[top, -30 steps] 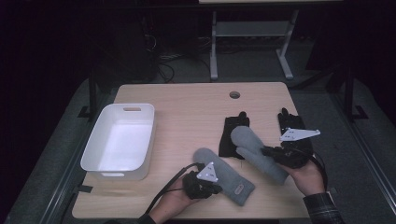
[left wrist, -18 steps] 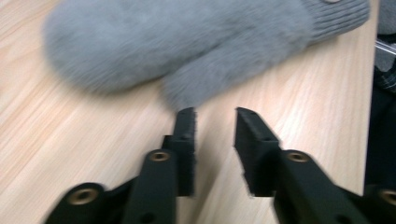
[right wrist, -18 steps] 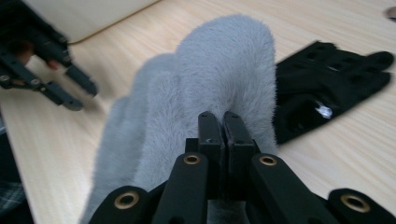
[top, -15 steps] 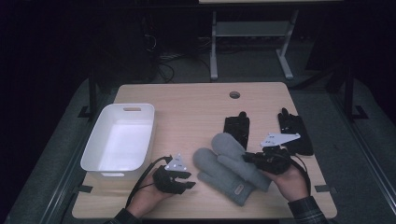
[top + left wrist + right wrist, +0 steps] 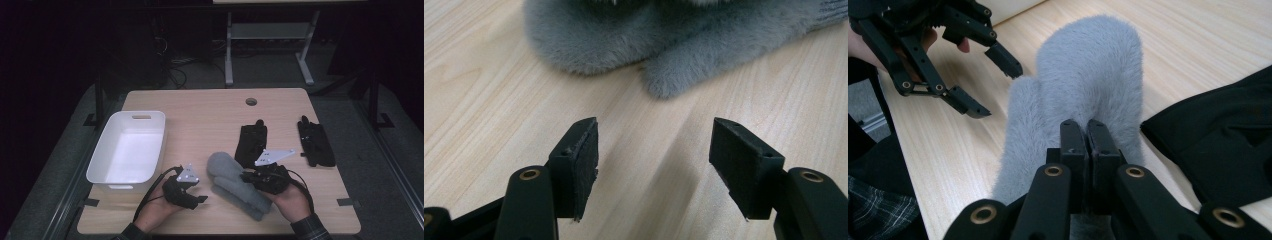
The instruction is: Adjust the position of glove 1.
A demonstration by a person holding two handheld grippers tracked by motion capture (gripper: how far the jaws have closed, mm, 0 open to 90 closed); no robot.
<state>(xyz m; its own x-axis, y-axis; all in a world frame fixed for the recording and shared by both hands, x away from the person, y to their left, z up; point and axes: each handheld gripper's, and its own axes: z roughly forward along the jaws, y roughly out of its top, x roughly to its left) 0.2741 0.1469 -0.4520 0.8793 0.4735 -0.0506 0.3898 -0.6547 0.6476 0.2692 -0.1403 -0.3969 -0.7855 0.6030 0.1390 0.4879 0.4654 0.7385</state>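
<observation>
Two fuzzy grey mittens (image 5: 231,176) lie overlapped near the table's front edge. My right gripper (image 5: 248,176) comes in from their right, jaws pressed together on the upper grey mitten (image 5: 1088,75), a pinch of fur showing between the arms. My left gripper (image 5: 199,192) rests on the wood just left of the pair. Its jaws have just been opening and now stand apart with nothing between them. In the left gripper view, the left gripper (image 5: 654,137) faces the mittens (image 5: 664,40) a short way ahead. The right gripper view shows the left gripper (image 5: 995,90) open at upper left.
A white bin (image 5: 105,161) stands at the left of the wooden table (image 5: 200,115). One black glove (image 5: 251,142) lies just beyond the mittens, another black glove (image 5: 316,142) near the right edge. A round cable hole (image 5: 251,101) is at the back.
The left gripper let go of the lower mitten, opened and drew back to the left. The right gripper carried the other mitten leftward and down onto the first.
</observation>
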